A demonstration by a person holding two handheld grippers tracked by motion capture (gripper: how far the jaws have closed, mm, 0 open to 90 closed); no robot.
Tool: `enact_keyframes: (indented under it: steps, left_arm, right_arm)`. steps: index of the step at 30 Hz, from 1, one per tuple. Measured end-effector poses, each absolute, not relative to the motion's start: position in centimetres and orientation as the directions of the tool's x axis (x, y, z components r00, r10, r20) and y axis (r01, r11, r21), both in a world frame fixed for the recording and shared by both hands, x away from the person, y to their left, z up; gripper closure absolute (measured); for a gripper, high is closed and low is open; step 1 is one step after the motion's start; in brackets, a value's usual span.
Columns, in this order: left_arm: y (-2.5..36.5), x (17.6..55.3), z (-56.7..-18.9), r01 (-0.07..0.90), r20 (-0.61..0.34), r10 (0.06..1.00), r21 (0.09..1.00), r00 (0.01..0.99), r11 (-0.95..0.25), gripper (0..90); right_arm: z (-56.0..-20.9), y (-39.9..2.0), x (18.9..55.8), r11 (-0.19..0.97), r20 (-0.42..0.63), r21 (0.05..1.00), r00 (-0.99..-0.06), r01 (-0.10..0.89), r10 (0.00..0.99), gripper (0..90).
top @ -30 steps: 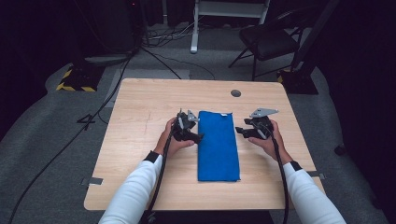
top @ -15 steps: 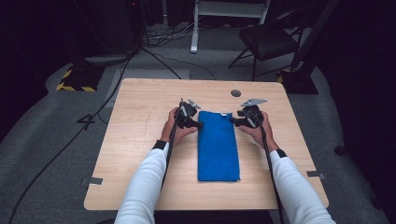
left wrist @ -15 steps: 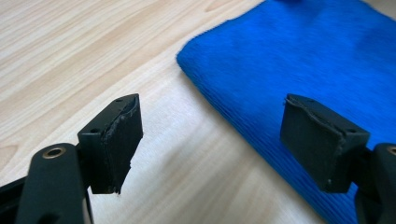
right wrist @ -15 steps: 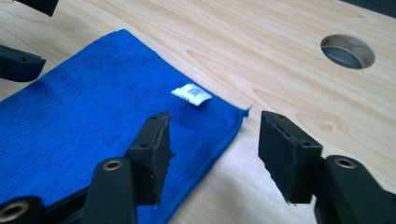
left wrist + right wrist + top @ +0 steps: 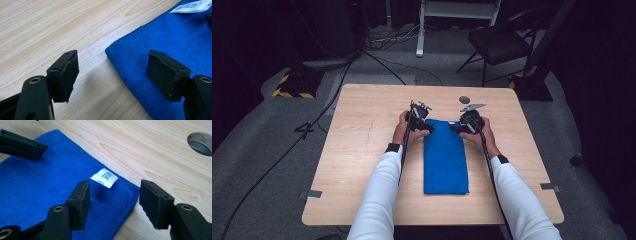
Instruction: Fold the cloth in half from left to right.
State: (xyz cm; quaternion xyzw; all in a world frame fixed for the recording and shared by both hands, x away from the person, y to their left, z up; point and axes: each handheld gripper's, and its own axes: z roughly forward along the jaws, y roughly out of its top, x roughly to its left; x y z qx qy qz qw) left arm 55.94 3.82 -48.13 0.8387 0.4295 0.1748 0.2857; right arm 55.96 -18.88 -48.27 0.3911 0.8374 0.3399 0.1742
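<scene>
Both hands have moved to the blue microfibre cloth's (image 5: 445, 157) far corners; left claw (image 5: 112, 72) and right claw (image 5: 113, 203) each gape apart astride a corner, seemingly ready to pinch.

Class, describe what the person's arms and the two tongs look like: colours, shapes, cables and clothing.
Both arms wear white sleeves with dark cuffs. The left tongs and right tongs have black, blocky jaws with brass-coloured rivets. A black cable trails from each, and a grey three-cornered plate tops the right one.
</scene>
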Motion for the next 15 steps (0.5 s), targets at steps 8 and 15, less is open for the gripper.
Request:
enact_keyframes:
  steps: [8,15]
  left_arm:
    - [3.99,56.40,-48.90,0.652,0.004,0.827,0.614,0.562,-0.446,25.1]
    - [4.48,56.20,-49.06,0.652,-0.038,0.820,0.629,0.571,-0.425,32.4]
  right_arm:
    - [-48.83,-19.07,56.69,0.451,-0.003,0.679,-0.612,0.579,0.791,40.6]
    - [-49.09,-18.76,56.62,0.444,0.029,0.675,-0.622,0.590,0.783,45.9]
